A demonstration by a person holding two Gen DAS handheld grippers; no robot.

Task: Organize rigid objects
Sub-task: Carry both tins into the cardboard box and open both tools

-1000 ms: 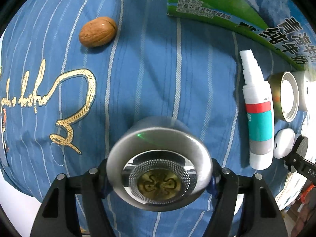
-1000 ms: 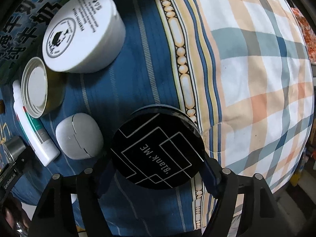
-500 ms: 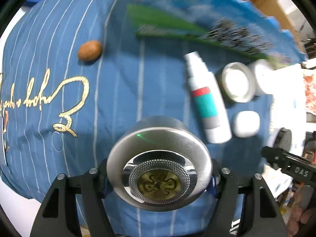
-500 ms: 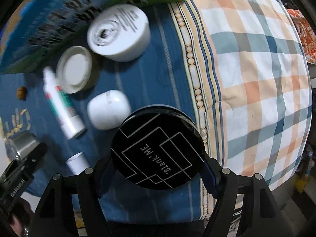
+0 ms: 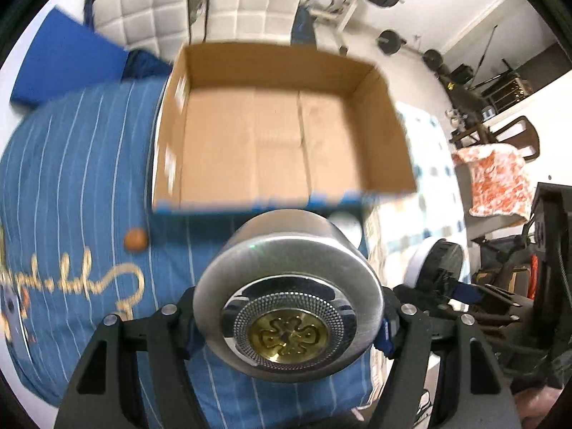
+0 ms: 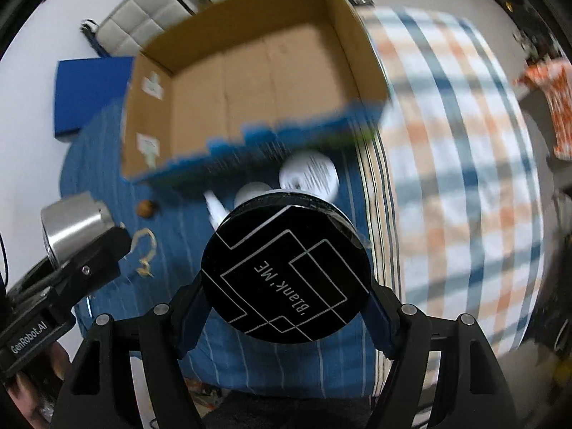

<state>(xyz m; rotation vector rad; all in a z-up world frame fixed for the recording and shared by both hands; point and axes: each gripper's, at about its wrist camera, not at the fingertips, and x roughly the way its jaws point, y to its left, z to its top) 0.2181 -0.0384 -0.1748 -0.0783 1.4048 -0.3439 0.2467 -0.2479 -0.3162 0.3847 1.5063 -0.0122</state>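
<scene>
Showing only bare bottom, cardboard box (image 5: 279,143) lies open.

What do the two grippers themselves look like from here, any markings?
Both are matte black. The left gripper and right gripper have angular black fingers with silver screws and blue pads. Seen from the right wrist, the left's body reads GenRobot.AI in white, with black cables behind.

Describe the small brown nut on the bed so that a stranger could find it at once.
Start at the open cardboard box on the blue striped bedcover. Just before its near left corner lies the small round brown nut, alone on the cloth, the only brown thing among white containers.
</scene>
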